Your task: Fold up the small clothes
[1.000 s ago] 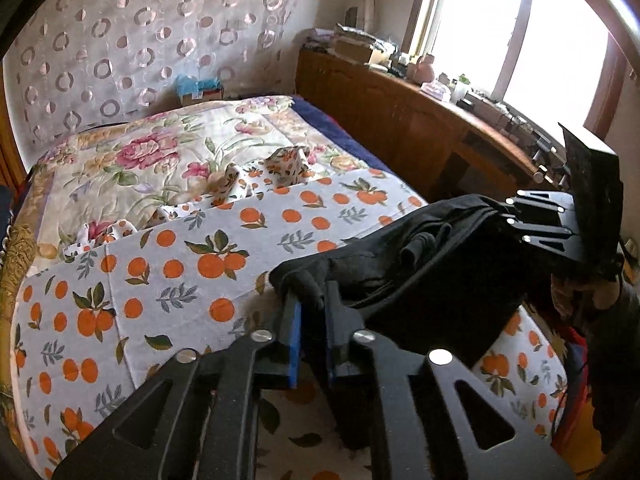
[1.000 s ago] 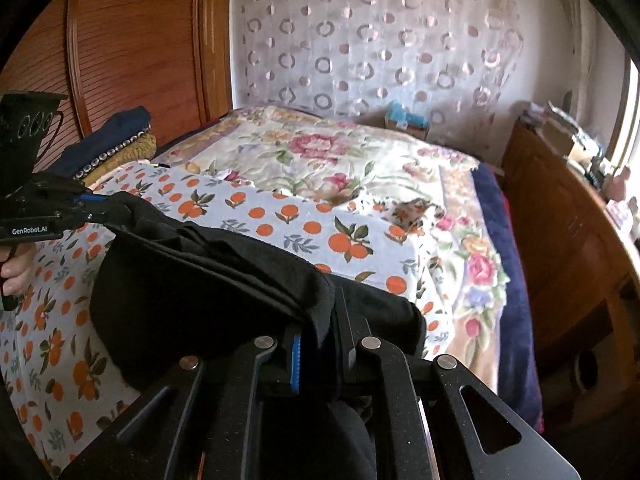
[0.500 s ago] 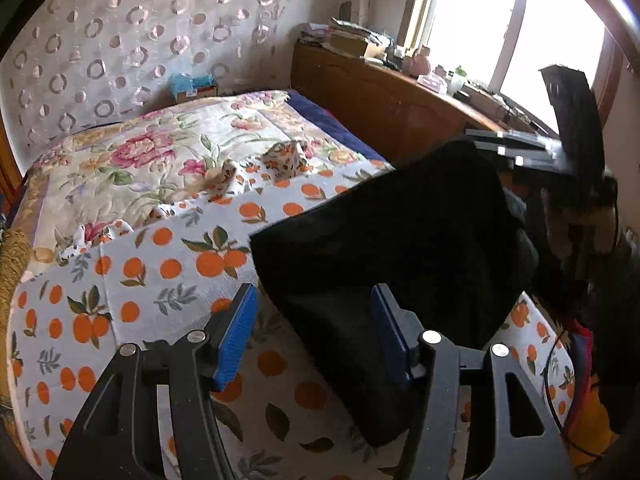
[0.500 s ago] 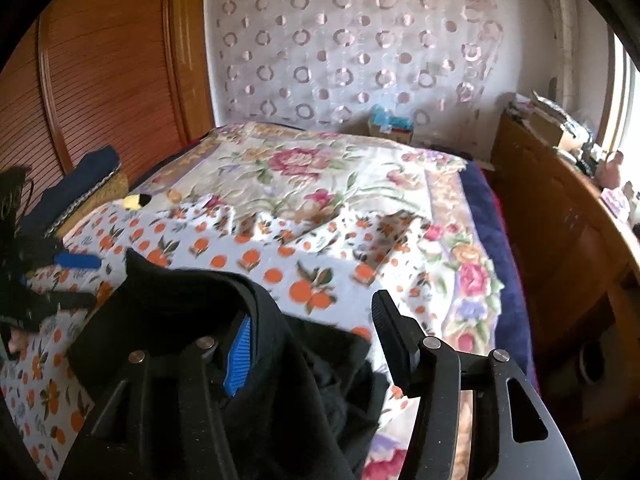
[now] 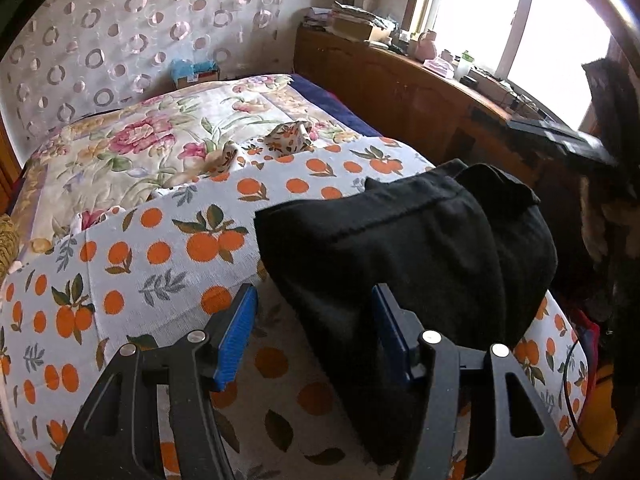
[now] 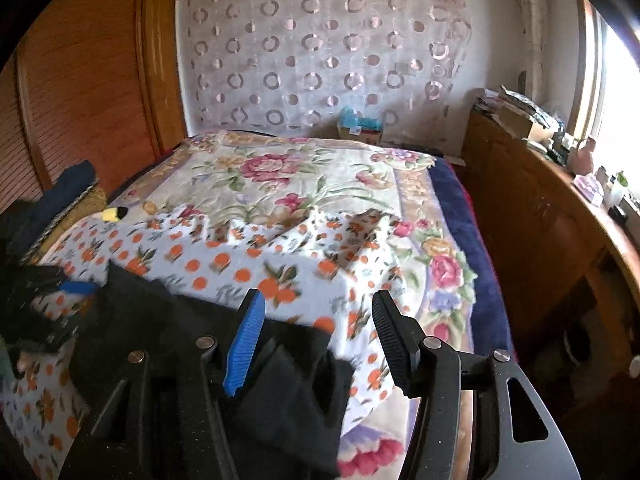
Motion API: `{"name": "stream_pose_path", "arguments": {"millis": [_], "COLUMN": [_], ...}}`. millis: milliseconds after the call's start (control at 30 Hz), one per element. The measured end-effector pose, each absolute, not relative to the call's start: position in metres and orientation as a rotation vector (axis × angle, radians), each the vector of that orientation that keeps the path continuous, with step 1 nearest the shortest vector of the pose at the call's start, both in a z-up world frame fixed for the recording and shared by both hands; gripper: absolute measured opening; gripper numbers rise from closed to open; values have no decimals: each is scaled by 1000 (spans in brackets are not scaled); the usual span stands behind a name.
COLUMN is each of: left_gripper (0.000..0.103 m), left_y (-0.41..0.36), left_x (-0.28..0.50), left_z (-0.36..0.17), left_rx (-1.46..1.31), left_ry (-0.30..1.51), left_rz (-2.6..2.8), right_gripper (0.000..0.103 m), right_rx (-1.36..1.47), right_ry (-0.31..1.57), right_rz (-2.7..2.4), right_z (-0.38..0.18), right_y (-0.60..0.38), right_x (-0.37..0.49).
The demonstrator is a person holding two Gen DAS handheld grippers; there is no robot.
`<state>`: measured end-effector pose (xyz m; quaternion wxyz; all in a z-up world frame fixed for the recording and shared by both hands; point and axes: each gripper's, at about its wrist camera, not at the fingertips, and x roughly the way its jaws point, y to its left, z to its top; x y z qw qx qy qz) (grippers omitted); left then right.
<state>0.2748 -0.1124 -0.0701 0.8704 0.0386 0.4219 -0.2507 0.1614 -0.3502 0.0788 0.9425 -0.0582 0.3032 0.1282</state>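
Note:
A black garment (image 5: 408,248) lies folded in a heap on the orange-print sheet (image 5: 160,248) at the near edge of the bed. My left gripper (image 5: 312,324) is open, its blue pads just before the garment's near edge, holding nothing. My right gripper (image 6: 316,328) is open and empty above the garment's right end (image 6: 288,392). The right gripper shows at the far right of the left wrist view (image 5: 560,136). The left gripper shows at the left edge of the right wrist view (image 6: 52,292).
A floral quilt (image 6: 288,176) covers the far half of the bed. A wooden cabinet (image 5: 400,88) with clutter runs along the window side. A wooden wardrobe (image 6: 80,80) and stacked dark textiles (image 6: 68,184) stand at the left. A blue box (image 6: 356,124) sits by the curtain.
Both grippers opened and let go of the black garment. It dropped onto the orange-print sheet, and both grippers drew back and up from it.

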Motion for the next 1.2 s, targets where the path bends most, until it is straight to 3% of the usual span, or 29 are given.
{"name": "stream_pose_path", "arguments": {"millis": [267,300,333,433,733,767,800,867,900,933,1200], "left_gripper": [60,60,60,60,60,60,60,60,60,60,60], "left_y": [-113,-113,-112,-110,-106,-106,-106,-105,-104,-104,-107], "left_x": [280,282,283,283,285,285,286,287,287,289,307], "left_z": [-72,-73,-73,-73,-75,-75,-75,-76,-77,-79,-93], "left_rx": [76,79,78,67,53,54,50,43,40,36,18], "left_ry": [880,879,877,876,877,877,876,877,878,881,925], "left_rz": [-518,-516,-514,-507,-501,-502,-502,-504,-506,-510,-527], "right_gripper": [58,49,32,8,7,8,16,42,64,72,76], "right_rx": [-82,-84,-84,-77,-60,-60,-56,-40,-34,-18,56], "right_ry": [675,684,695,715,648,654,659,660,654,647,740], "right_rz": [327,335,340,355,141,117,104,113,114,123,210], "right_z": [56,52,52,52,68,68,68,68,68,68,32], "right_y": [-358,-359,-363,-372,-407,-409,-411,-413,-413,-412,-388], "right_x": [116,114,115,123,159,160,160,155,151,146,136]}}
